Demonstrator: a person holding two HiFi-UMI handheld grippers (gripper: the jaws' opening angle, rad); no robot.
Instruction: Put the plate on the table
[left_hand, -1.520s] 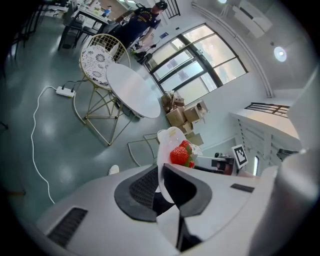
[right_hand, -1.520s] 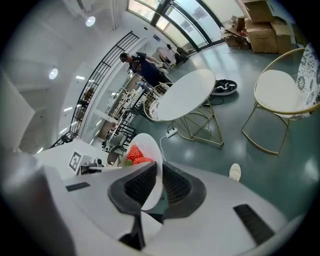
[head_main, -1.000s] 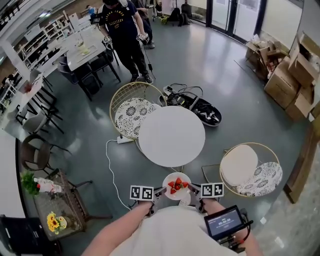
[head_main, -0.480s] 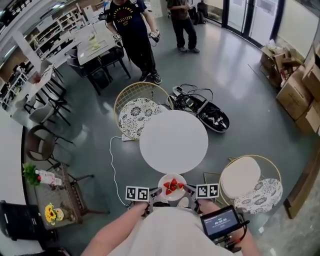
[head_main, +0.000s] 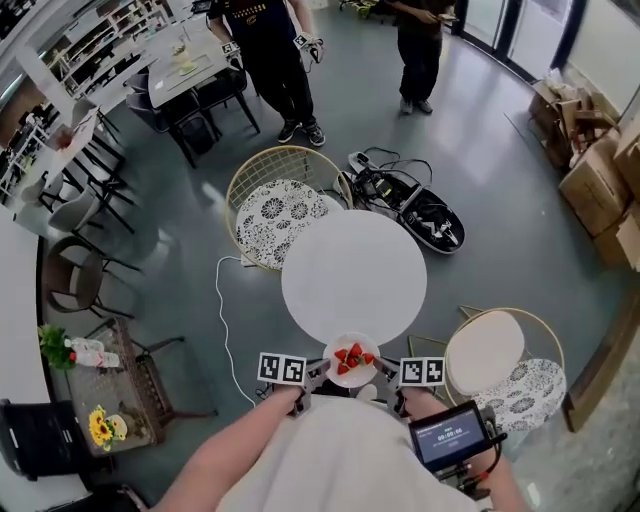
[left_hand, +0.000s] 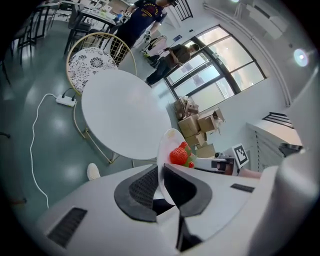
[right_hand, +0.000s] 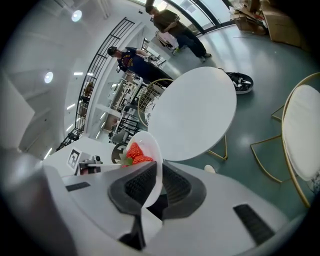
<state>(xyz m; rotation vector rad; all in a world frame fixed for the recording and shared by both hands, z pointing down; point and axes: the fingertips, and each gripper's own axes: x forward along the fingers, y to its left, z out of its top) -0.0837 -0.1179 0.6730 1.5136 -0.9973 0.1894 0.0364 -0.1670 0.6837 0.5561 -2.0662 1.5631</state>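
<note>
A white plate (head_main: 352, 361) with strawberries (head_main: 349, 359) on it hangs just at the near edge of the round white table (head_main: 353, 270). My left gripper (head_main: 318, 374) is shut on the plate's left rim, my right gripper (head_main: 385, 375) shut on its right rim. In the left gripper view the plate (left_hand: 166, 150) stands edge-on between the jaws of the left gripper (left_hand: 161, 186), the strawberries (left_hand: 180, 154) beyond them. In the right gripper view the plate (right_hand: 151, 155) is pinched by the right gripper (right_hand: 159, 185), with the table (right_hand: 194, 114) ahead.
A wire chair with a patterned cushion (head_main: 279, 214) stands at the table's far left, another wire chair (head_main: 500, 351) at the near right. Cables and a bag (head_main: 410, 205) lie beyond the table. Two people (head_main: 268, 52) stand further back. A white cord (head_main: 226, 325) runs over the floor.
The table has come closer in the head view; the plate now hangs at its near edge. The people in the background have shifted.
</note>
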